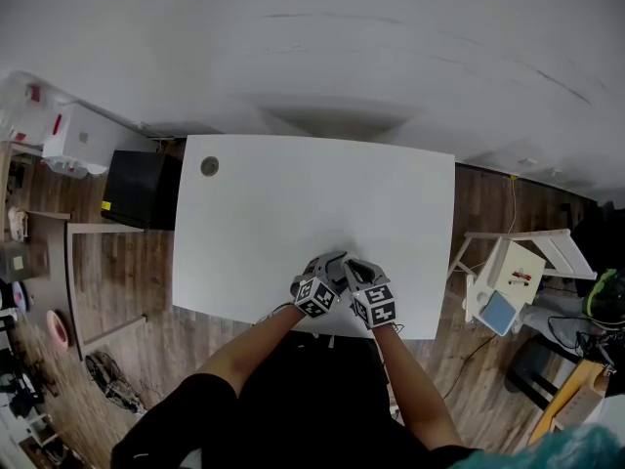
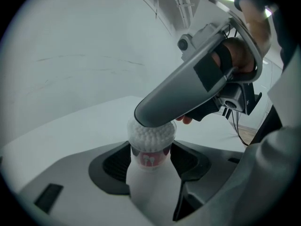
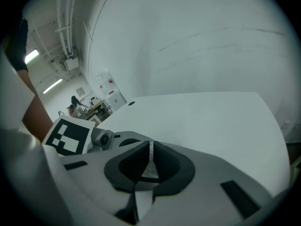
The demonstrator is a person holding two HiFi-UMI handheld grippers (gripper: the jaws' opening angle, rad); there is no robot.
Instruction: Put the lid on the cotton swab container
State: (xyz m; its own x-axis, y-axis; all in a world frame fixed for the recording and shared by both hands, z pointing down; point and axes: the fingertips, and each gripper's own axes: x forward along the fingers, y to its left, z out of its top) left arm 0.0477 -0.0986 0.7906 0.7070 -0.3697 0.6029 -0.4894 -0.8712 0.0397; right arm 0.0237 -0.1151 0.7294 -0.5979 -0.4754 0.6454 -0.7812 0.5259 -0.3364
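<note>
The cotton swab container (image 2: 150, 147) is a clear tub with a red label, packed with white swab heads. It stands upright, and my left gripper (image 2: 151, 164) is shut on its body. The grey nose of my right gripper (image 2: 153, 119) lies on the container's top and hides the rim, so I cannot tell whether a clear lid sits there. In the right gripper view, that gripper's (image 3: 149, 149) jaws stand almost together, with only a thin pale sliver between them. In the head view, both grippers (image 1: 327, 267) (image 1: 354, 270) meet near the white table's (image 1: 293, 203) front edge.
The table has a round grommet hole (image 1: 209, 166) at its far left corner. A black box (image 1: 142, 189) stands on the floor at the left, and a white stool (image 1: 513, 272) at the right. The left gripper's marker cube (image 3: 68, 135) is close beside my right gripper.
</note>
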